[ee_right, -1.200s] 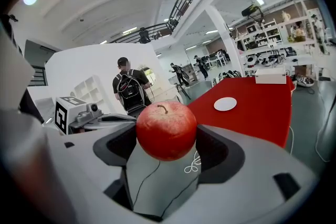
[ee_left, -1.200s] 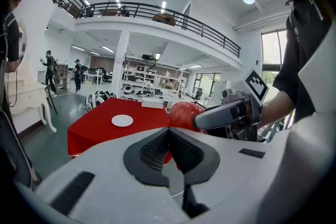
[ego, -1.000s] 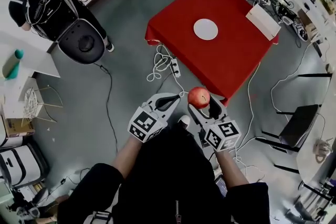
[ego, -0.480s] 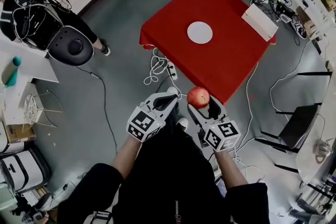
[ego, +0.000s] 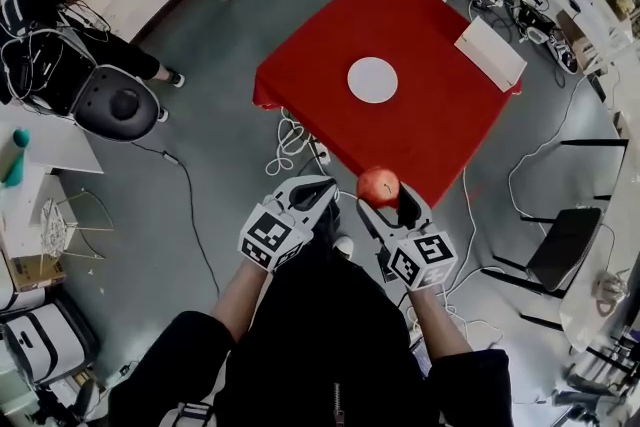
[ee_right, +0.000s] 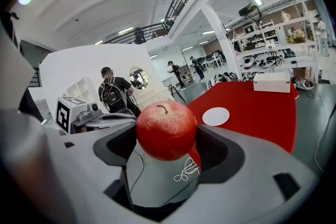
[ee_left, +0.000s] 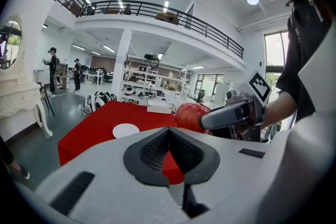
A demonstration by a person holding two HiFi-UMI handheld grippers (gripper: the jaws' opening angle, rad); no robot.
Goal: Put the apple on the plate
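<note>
Red apple (ego: 378,185) pinched in right claw (ego: 386,199); left claw (ego: 318,191) pressed together beside it. Plate (ego: 372,80) ahead on worktop (ego: 440,120), white box (ego: 489,53) beyond-right, floor cables (ego: 290,130) between.

The apple (ee_right: 166,130) had a smooth, faintly glossy red skin with fine pale speckles. The pads (ee_right: 218,152) of the right gripper (ego: 386,199) looked like dark, ribbed rubber, and its shell was matt pale-grey plastic, as was that of the left gripper (ee_left: 168,132). The red cloth (ego: 420,130) was matt and soft-looking, the white plate (ego: 372,80) smooth, and the grey floor (ego: 230,145) hard with a dull sheen.
</note>
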